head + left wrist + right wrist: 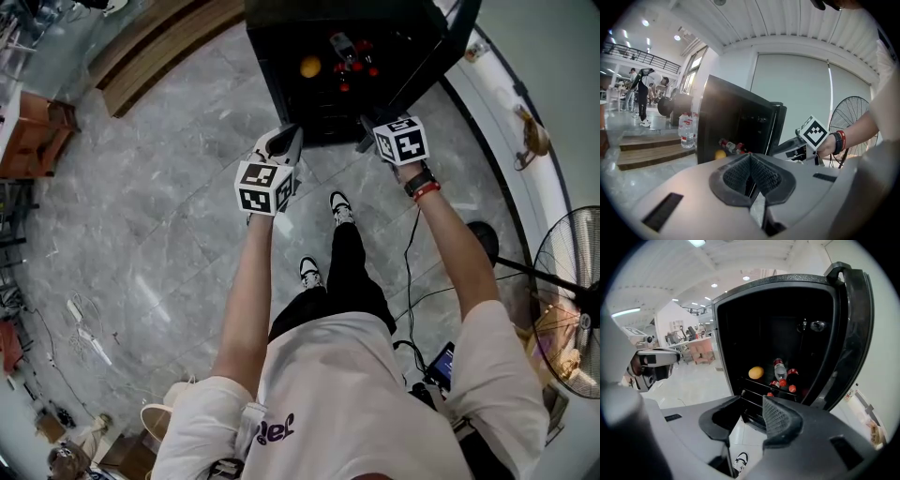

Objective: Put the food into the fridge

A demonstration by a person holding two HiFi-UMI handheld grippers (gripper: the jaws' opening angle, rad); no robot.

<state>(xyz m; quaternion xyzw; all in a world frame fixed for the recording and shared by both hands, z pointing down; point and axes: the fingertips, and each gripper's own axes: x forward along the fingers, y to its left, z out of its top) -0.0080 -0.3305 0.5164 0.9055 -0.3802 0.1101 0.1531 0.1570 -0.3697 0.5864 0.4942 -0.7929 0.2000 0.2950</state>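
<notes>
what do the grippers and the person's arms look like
The left gripper and right gripper have smooth grey bodies with dark, textured, wedge-shaped pads; each carries a white cube printed with black square markers. A thin black cable hangs beside the right arm. The person wears a white short-sleeved shirt, plus black and red wristbands on the right wrist.

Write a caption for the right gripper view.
Right gripper, jaws apart and empty, faces the open fridge holding an orange fruit and red-capped bottles.
</notes>
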